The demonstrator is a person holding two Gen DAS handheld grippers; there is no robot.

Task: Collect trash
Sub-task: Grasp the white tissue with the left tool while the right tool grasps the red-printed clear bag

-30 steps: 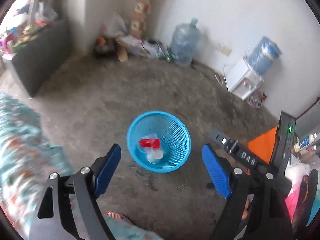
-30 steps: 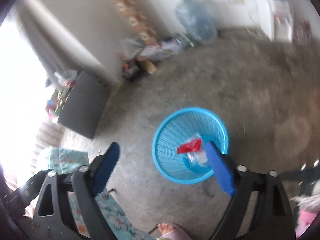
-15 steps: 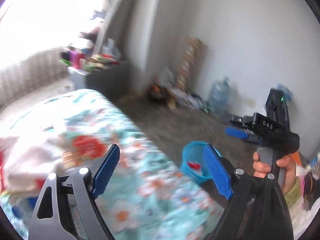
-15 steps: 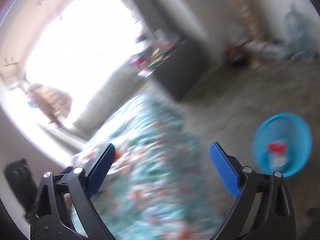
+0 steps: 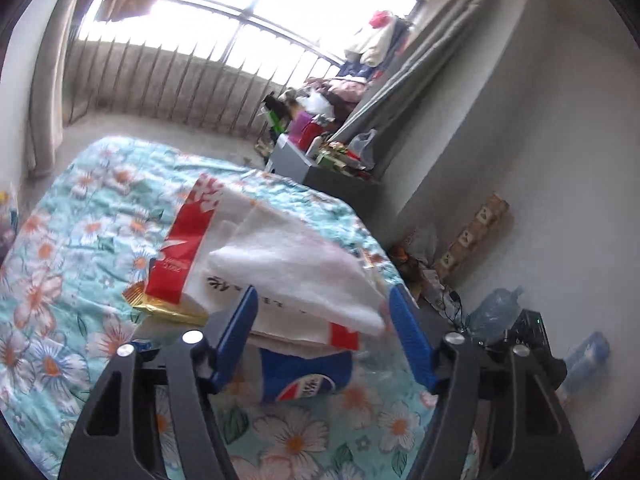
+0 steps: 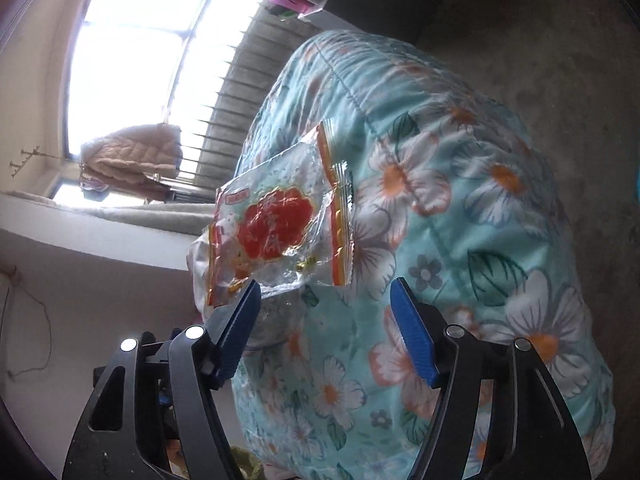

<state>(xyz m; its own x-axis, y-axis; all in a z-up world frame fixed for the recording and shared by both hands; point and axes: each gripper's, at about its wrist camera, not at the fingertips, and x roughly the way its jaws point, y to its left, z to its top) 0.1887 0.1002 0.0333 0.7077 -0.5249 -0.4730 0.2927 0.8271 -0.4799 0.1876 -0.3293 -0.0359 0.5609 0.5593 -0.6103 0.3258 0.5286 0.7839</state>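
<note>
left claw (image 5: 322, 334) partly open, closing around white paper bags (image 5: 288, 276), right claw (image 6: 324, 326) partly open, closing near clear wrapper (image 6: 276, 220)

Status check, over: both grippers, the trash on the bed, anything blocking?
Left gripper open, closing on white-and-red paper bag. Right gripper open, closing toward clear red-printed plastic wrapper. Blue cup under the bag. Nothing blocking.

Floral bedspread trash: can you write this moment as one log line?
left tool: open, closing over white-and-red paper bag | right tool: open, closing near clear red-printed plastic wrapper | turquoise floral bedspread
</note>
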